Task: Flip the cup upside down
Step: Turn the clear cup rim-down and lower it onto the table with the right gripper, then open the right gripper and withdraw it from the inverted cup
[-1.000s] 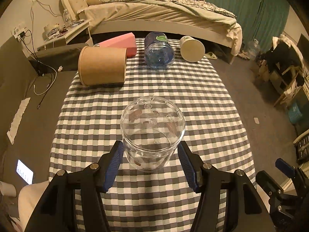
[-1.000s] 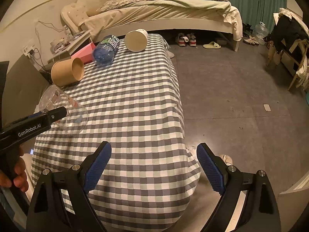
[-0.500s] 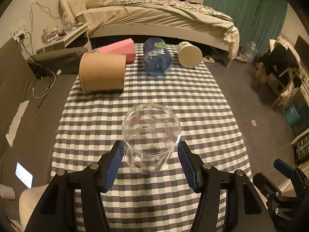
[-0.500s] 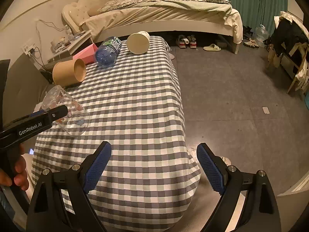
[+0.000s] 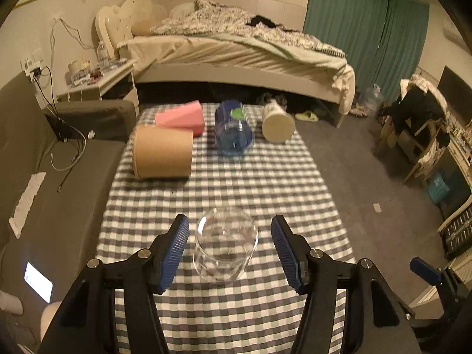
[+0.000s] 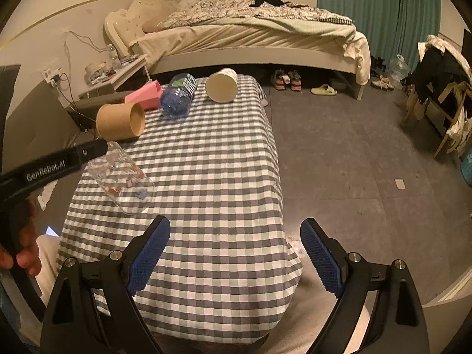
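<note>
A clear plastic cup (image 5: 225, 243) stands base up on the checkered table (image 5: 265, 183), its mouth down on the cloth. It also shows in the right wrist view (image 6: 121, 183), where it looks tilted. My left gripper (image 5: 230, 249) is open, its blue pads (image 5: 174, 250) on either side of the cup with gaps, not touching it. My right gripper (image 6: 233, 258) is open and empty above the table's near right edge.
At the far end lie a brown paper cup (image 5: 162, 155), a pink box (image 5: 181, 118), a blue water bottle (image 5: 234, 132) and a white cup (image 5: 277, 124), all on their sides. A grey sofa (image 5: 59, 177) is left, floor right, a bed behind.
The left gripper's jaws have opened off the cup and pulled back. The cup, held tilted above the cloth before, now rests mouth down on the table. The right gripper has hardly moved.
</note>
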The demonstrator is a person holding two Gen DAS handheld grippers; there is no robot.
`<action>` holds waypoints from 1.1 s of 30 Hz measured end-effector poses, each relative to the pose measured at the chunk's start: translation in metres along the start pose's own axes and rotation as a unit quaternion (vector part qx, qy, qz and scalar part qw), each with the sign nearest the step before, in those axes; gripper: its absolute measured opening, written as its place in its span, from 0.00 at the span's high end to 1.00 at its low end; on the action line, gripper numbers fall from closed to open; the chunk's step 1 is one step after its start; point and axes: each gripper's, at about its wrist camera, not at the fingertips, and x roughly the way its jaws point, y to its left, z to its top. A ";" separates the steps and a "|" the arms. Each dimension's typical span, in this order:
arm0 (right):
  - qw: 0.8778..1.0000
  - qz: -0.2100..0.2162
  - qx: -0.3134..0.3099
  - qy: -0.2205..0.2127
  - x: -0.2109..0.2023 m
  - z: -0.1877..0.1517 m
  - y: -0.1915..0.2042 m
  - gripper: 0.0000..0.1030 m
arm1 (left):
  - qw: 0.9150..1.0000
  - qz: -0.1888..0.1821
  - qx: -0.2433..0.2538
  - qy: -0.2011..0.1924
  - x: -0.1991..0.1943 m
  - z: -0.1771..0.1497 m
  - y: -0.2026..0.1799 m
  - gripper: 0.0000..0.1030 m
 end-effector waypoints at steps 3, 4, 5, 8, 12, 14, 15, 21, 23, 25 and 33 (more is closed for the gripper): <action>1.000 -0.002 -0.007 -0.013 -0.011 0.004 0.004 0.12 | 1.000 0.000 0.004 -0.021 -0.017 0.005 0.002 0.42; 1.000 -0.003 -0.009 -0.018 -0.015 0.006 0.005 0.12 | 1.000 0.000 0.005 -0.029 -0.024 0.007 0.004 0.42; 1.000 -0.004 -0.011 -0.025 -0.019 0.008 0.007 0.12 | 0.999 0.001 0.006 -0.035 -0.030 0.008 0.005 0.42; 0.999 -0.003 -0.021 -0.044 -0.034 0.016 0.013 0.12 | 0.999 0.007 0.004 -0.053 -0.048 0.009 0.010 0.42; 0.997 0.000 -0.034 -0.074 -0.055 0.027 0.023 0.12 | 0.997 0.019 0.003 -0.076 -0.073 0.005 0.020 0.42; 0.996 0.008 -0.037 -0.087 -0.063 0.031 0.030 0.12 | 0.996 0.024 0.006 -0.083 -0.081 0.001 0.025 0.42; 0.995 0.012 -0.037 -0.090 -0.065 0.031 0.032 0.12 | 0.996 0.028 0.009 -0.086 -0.085 -0.002 0.027 0.42; 0.994 0.036 -0.046 -0.088 -0.064 0.026 0.054 0.13 | 0.995 0.045 0.021 -0.089 -0.097 -0.020 0.043 0.39; 0.994 0.040 -0.052 -0.082 -0.060 0.022 0.062 0.13 | 0.995 0.049 0.015 -0.083 -0.096 -0.026 0.052 0.32; 0.995 0.045 -0.056 -0.076 -0.055 0.019 0.069 0.13 | 0.996 0.051 0.007 -0.079 -0.095 -0.033 0.058 0.31; 0.995 0.042 -0.058 -0.068 -0.044 0.011 0.081 0.03 | 0.996 0.059 -0.014 -0.067 -0.085 -0.048 0.074 0.09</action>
